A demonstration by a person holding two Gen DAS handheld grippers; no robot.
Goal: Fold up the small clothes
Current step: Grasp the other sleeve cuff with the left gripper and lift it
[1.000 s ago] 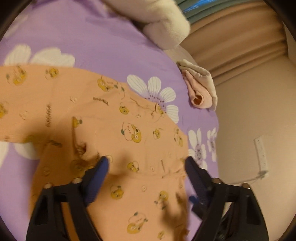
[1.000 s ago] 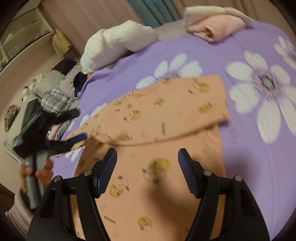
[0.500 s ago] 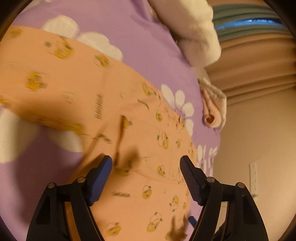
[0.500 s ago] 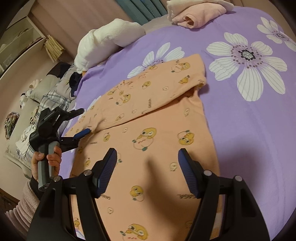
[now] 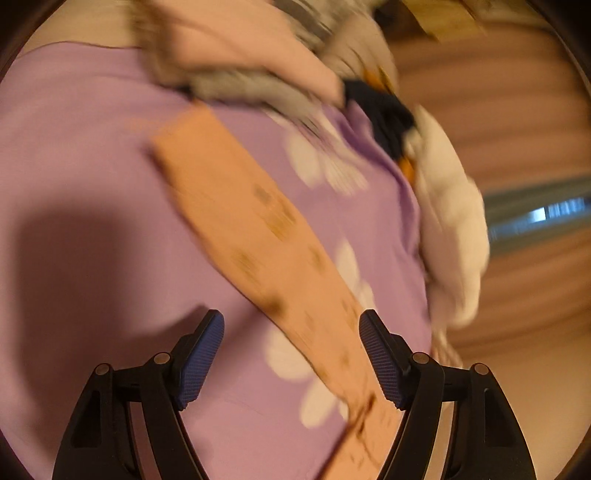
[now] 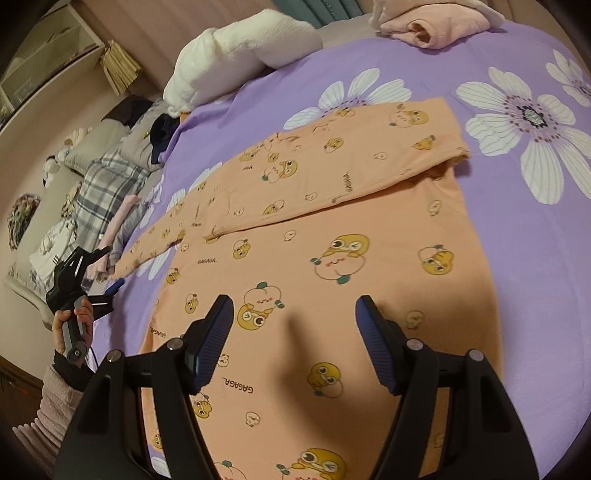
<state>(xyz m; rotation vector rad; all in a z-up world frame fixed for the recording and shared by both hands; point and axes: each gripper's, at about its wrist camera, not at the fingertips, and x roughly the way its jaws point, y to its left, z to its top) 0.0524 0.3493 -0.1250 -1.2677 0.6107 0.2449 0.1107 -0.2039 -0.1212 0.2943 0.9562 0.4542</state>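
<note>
An orange shirt (image 6: 332, 266) with yellow cartoon prints lies flat on the purple flowered bedspread (image 6: 535, 240). One sleeve (image 6: 362, 162) is folded across its upper body; the other sleeve (image 5: 258, 236) stretches out to the left. My right gripper (image 6: 294, 314) is open and empty, hovering above the shirt's body. My left gripper (image 5: 291, 332) is open and empty above the base of the outstretched sleeve; it also shows in the right wrist view (image 6: 110, 295), off the sleeve's end. The left wrist view is blurred.
A white plush pillow (image 6: 240, 55) lies at the bed's far edge. Folded pink clothes (image 6: 432, 22) sit at the far right corner. A pile of plaid and grey clothes (image 6: 107, 177) lies at the left, with a dark garment (image 6: 162, 129) by it.
My left gripper has swung left from the shirt's body out along the stretched sleeve. My right gripper has drawn back slightly, staying open over the shirt's body.
</note>
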